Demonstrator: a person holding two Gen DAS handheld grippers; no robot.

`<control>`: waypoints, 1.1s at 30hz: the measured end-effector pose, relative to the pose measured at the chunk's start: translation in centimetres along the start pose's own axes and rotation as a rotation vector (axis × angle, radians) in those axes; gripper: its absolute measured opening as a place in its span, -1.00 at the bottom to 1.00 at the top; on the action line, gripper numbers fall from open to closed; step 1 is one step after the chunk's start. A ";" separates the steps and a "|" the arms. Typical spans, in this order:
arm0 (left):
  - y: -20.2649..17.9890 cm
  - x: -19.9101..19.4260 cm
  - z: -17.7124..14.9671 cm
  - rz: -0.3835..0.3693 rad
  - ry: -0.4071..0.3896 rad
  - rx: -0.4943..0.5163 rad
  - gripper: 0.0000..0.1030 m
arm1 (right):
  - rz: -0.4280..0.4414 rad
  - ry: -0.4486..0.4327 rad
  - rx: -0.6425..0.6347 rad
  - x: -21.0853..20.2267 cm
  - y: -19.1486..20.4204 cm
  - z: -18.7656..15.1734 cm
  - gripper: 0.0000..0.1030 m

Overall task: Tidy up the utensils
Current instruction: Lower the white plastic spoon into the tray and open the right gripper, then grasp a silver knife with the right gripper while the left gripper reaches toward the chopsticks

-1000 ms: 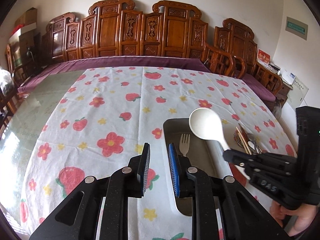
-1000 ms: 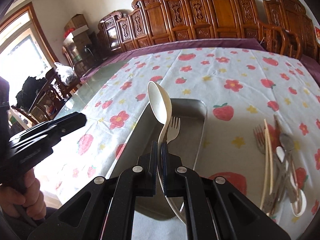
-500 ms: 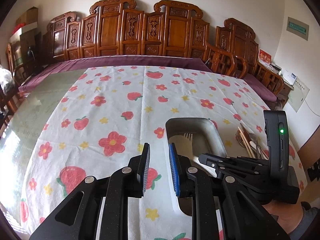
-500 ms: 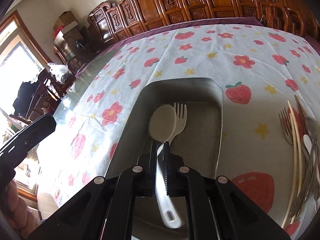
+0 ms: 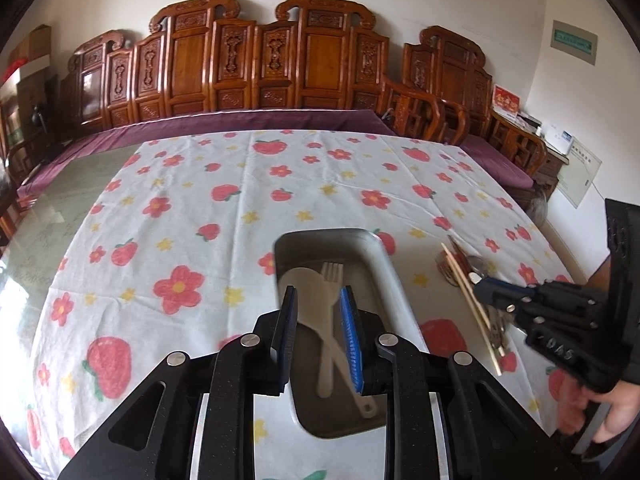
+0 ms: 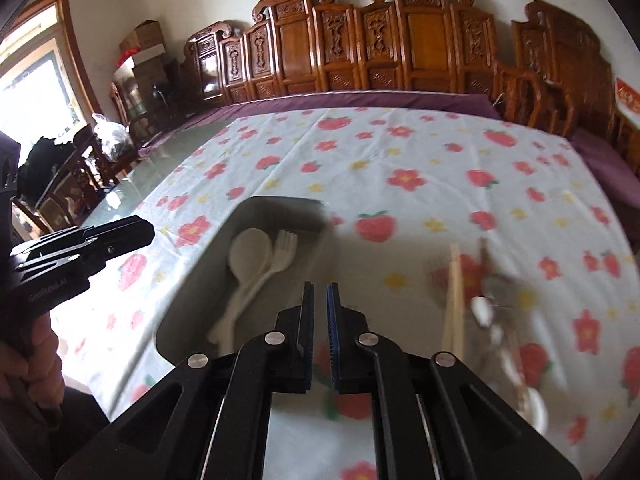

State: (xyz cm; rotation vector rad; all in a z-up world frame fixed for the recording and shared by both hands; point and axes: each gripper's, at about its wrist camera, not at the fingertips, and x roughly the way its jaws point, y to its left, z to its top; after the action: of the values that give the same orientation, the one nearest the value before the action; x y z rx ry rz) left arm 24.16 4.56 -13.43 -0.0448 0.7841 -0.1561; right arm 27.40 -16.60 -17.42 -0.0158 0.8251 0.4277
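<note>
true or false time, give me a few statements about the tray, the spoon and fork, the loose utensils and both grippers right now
1. The white spoon lies inside the metal tray. True.
2. The right gripper grips the spoon. False: its jaws stand slightly apart with nothing between them, and the spoon lies loose in the tray.
3. A white fork lies next to the spoon in the tray. True.
4. The pile of loose utensils sits left of the tray. False: it lies on the tablecloth right of the tray.
5. The left gripper holds chopsticks. False: its jaws are open and empty, above the tray.
</note>
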 end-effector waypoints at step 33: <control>-9.9 4.2 -2.1 -0.089 0.066 0.102 -0.05 | -0.084 0.089 0.099 6.7 -11.4 -3.2 -0.58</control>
State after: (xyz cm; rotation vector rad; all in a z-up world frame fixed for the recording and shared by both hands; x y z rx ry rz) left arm 24.41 -5.84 -16.89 0.0221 0.8398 -0.2834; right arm 33.42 -25.22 -26.07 0.0227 0.9290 0.3085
